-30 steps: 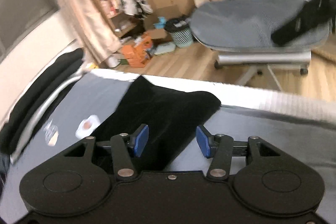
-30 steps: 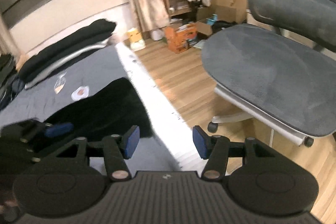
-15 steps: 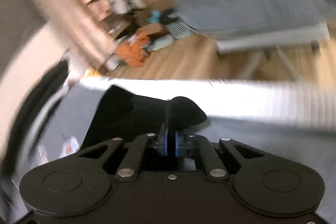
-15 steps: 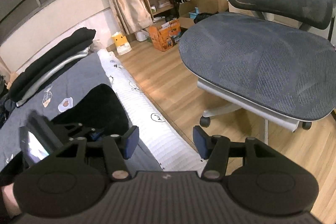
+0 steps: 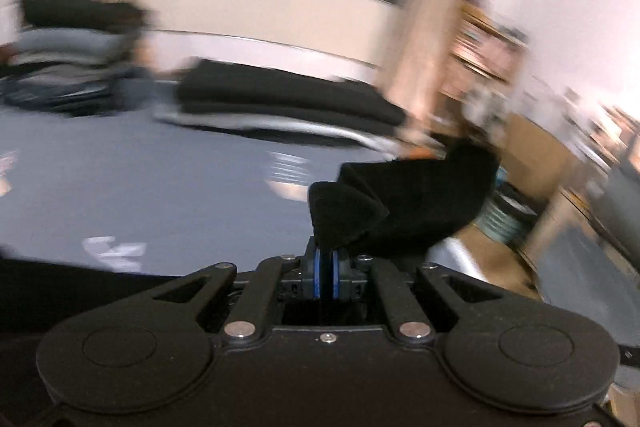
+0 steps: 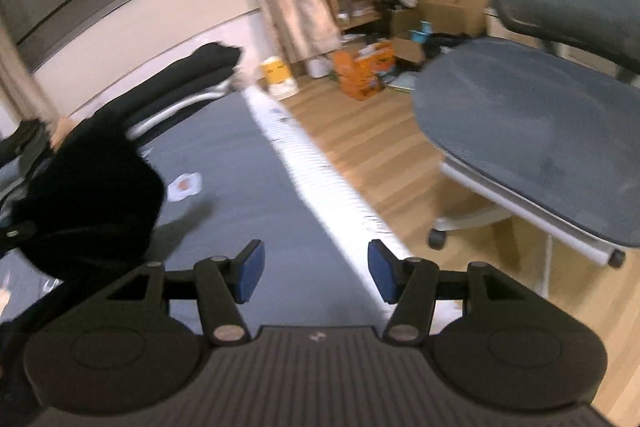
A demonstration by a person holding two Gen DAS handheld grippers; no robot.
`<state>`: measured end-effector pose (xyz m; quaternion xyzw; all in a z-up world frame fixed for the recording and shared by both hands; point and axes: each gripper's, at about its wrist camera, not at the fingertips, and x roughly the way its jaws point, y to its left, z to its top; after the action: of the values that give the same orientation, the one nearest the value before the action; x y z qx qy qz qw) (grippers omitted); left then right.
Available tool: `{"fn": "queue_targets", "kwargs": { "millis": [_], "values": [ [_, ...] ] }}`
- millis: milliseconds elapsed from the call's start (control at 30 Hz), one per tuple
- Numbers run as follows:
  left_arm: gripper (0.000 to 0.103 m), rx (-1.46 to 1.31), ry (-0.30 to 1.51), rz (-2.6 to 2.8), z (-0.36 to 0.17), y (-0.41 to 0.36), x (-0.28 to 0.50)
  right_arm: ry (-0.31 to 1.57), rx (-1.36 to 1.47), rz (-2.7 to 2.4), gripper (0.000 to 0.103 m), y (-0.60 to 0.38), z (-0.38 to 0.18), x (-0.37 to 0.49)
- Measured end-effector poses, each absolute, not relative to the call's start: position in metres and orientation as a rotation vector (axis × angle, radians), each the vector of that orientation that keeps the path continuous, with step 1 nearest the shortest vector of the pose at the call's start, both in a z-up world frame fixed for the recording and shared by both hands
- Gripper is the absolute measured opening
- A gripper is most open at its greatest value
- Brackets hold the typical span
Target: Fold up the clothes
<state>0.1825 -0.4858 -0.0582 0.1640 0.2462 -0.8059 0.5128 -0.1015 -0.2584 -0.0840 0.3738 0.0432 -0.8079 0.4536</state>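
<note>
Over the grey bed (image 6: 248, 187), left gripper (image 5: 327, 277) pinches the black garment (image 5: 400, 203); only the right view shows the right gripper (image 6: 316, 273) spread, empty.

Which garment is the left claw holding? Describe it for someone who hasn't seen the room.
Start at the grey bed. Above it, near its floor-side edge, a black cloth hangs lifted, pinched in the shut left claw. Unlike the black stack folded by the wall, it is loose and off the bed.

Both matte black plastic grippers, left (image 5: 327, 277) and right (image 6: 316, 277), carry blue-padded jaws, silver pivot screws and round embossed discs; the right's housing is ribbed.
</note>
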Motion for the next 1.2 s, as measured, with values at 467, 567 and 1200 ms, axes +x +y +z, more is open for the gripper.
{"fn": "queue_targets", "kwargs": {
  "millis": [467, 567, 1200],
  "values": [
    [0.006, 0.446, 0.649, -1.436, -0.071, -0.474, 0.484, 0.368, 0.796, -1.635, 0.058, -0.336, -0.075, 0.058],
    [0.006, 0.476, 0.661, -1.452, -0.087, -0.465, 0.504, 0.45, 0.759, -1.56, 0.058, -0.346, -0.078, 0.094],
    [0.034, 0.427, 0.901, -1.627, -0.096, -0.416, 0.595, 0.556, 0.783, -1.419, 0.058, -0.381, -0.071, 0.245]
  ]
}}
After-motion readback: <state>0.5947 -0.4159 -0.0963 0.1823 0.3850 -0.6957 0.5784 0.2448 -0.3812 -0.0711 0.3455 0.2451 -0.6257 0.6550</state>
